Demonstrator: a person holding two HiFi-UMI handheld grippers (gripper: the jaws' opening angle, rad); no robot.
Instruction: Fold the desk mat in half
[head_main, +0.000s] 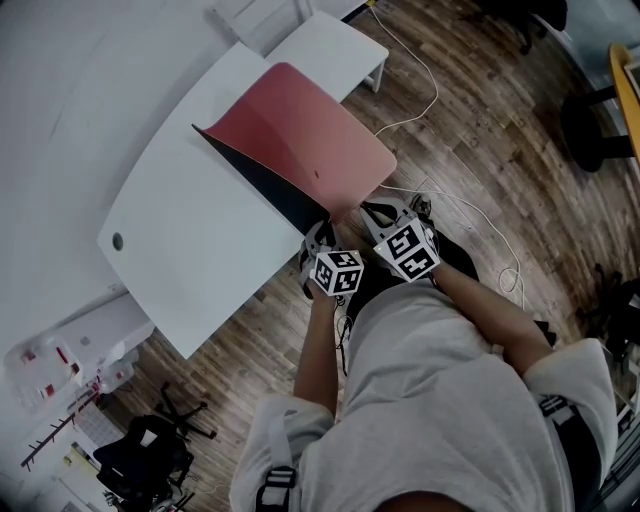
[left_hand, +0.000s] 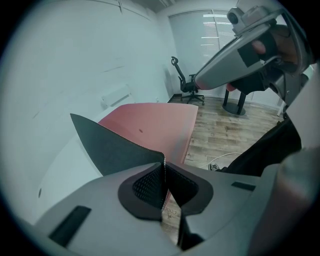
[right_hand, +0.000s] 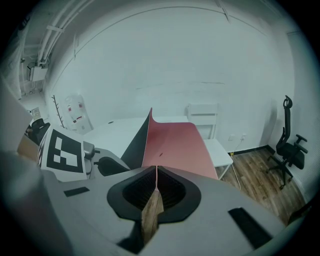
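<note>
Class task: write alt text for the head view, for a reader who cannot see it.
Seen from above, a person's left gripper and right gripper are both clamped on the near edge of a pink desk mat. That edge is raised off the white table, so the mat's dark underside shows.

Desk mat (right_hand: 172, 145) in right hand-held gripper (right_hand: 155, 173)

We look down on a wood-plank floor (head_main: 480, 130), with a white desk (head_main: 180, 250) at ten o'clock and a low white side table (head_main: 335, 50) at twelve. A black office chair (left_hand: 187, 82) stands by a bright, blinded window (left_hand: 210, 30). The walls (right_hand: 165, 65) are plain white.
</note>
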